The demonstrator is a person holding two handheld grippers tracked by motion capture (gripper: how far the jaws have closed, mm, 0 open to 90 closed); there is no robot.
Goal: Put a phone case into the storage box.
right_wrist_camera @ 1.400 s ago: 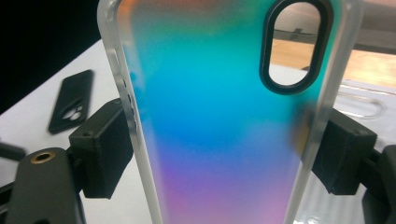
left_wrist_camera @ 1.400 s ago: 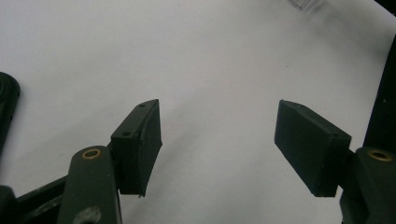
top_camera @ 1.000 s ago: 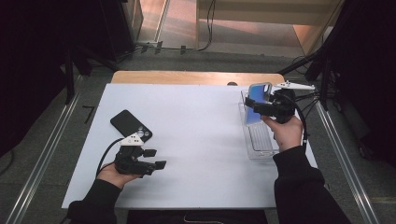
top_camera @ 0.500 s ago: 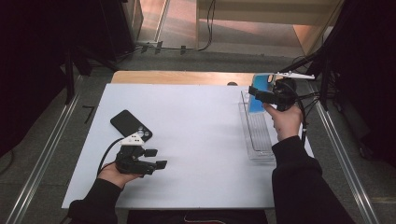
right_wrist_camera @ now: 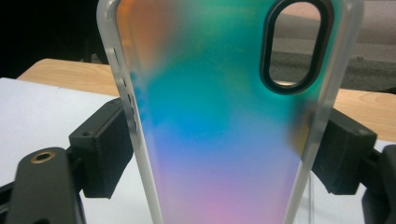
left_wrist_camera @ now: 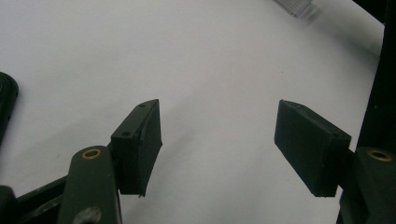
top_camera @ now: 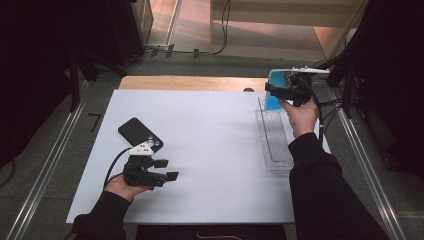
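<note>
The right gripper [right_wrist_camera: 224, 154] pinches a rainbow-tinted phone case [right_wrist_camera: 219, 116] by its edges, raised above the clear tray [top_camera: 275, 145], apparently for fitting; the left gripper [top_camera: 162, 170], jaws spread, rests on the tabletop [top_camera: 210, 140] beside the black phone [top_camera: 140, 135].

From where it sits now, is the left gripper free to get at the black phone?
Probably yes. The left gripper is open and holds nothing, the phone lies just beyond it, and bare table surrounds both.

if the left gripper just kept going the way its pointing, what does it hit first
Probably nothing soon: the left gripper, jaws open and empty, points rightward over bare white table. Far ahead lies the clear tray, seemingly its corner; depth is unclear.
</note>
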